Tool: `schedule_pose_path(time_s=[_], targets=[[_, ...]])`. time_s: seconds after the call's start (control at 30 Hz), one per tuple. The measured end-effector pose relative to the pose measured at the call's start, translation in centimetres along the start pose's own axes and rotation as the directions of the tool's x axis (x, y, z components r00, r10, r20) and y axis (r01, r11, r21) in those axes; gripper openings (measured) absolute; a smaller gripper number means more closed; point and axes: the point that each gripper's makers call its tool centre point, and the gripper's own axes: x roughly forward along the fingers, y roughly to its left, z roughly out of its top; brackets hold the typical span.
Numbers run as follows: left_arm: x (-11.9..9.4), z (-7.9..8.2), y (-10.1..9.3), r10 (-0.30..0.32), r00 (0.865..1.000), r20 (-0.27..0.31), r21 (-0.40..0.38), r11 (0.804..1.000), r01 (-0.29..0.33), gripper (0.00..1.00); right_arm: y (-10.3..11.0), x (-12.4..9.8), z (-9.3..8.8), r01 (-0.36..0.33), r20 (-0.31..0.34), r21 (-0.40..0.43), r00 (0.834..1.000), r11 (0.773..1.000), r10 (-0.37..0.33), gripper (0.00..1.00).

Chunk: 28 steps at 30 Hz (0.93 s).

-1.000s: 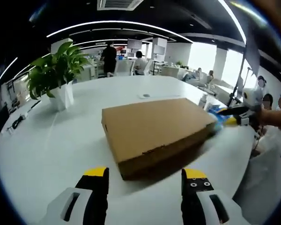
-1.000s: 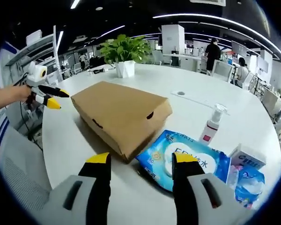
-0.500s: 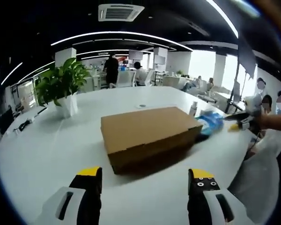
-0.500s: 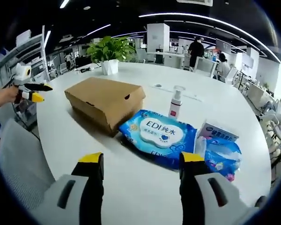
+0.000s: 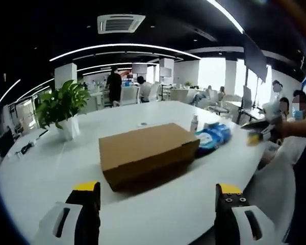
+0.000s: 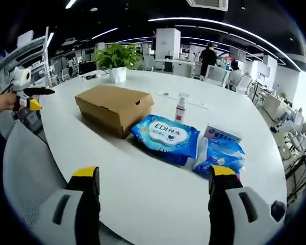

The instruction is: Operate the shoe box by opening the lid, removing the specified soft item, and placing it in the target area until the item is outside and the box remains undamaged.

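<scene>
The closed box (image 5: 145,153) lies dead ahead of the wide-open, empty left gripper (image 5: 155,196) on the table (image 5: 35,173), long axis crosswise, while the equally open, empty right gripper (image 6: 155,181) seems farther off.

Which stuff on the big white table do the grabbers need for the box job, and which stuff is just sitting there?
For the job:
closed brown cardboard shoe box
left gripper, open
right gripper, open

Just sitting there:
blue wet-wipes pack
small blue-and-white tissue packs
clear pump bottle
green potted plant
</scene>
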Motion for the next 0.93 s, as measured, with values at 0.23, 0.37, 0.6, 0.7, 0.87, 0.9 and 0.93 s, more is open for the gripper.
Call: schedule_pose_path(time_s=[0.23, 0.37, 0.6, 0.7, 0.87, 0.9, 0.93], targets=[[-0.9, -0.2, 0.2, 0.001, 1.0, 0.016, 0.003, 1.0, -0.001, 1.0, -0.3, -1.7, 0.2, 0.027, 0.045, 0.051, 0.999, 0.998, -0.029, 0.96], [-1.3, -0.4, 0.2, 0.017, 0.999, 0.029, -0.014, 1.0, -0.017, 1.0, 0.2, -2.2, 0.0, 0.025, 0.056, 0.081, 0.998, 0.996, -0.03, 0.96], [-1.8, -1.1, 0.7, 0.037, 0.999, 0.027, -0.029, 0.999, -0.036, 1.0, 0.4, -2.7, -0.3, 0.042, 0.053, 0.066, 0.998, 0.997, -0.045, 0.96], [-1.9, -1.0, 0.9, 0.039, 0.999, 0.032, -0.031, 0.999, -0.038, 1.0, 0.4, -2.8, -0.2, 0.045, 0.05, 0.056, 0.998, 0.997, -0.048, 0.96], [-2.0, -0.9, 1.0, 0.041, 0.998, 0.037, -0.03, 0.999, -0.04, 1.0, 0.3, -2.9, -0.3, 0.049, 0.05, 0.051, 0.997, 0.998, -0.051, 0.96], [-2.0, -0.9, 0.9, 0.041, 0.998, 0.039, -0.03, 0.999, -0.04, 1.0, 0.3, -2.9, -0.3, 0.048, 0.051, 0.049, 0.997, 0.998, -0.051, 0.96], [-2.0, -0.8, 0.9, 0.04, 0.998, 0.042, -0.035, 0.999, -0.039, 1.0, 0.3, -2.9, -0.3, 0.048, 0.053, 0.046, 0.997, 0.998, -0.051, 0.96]])
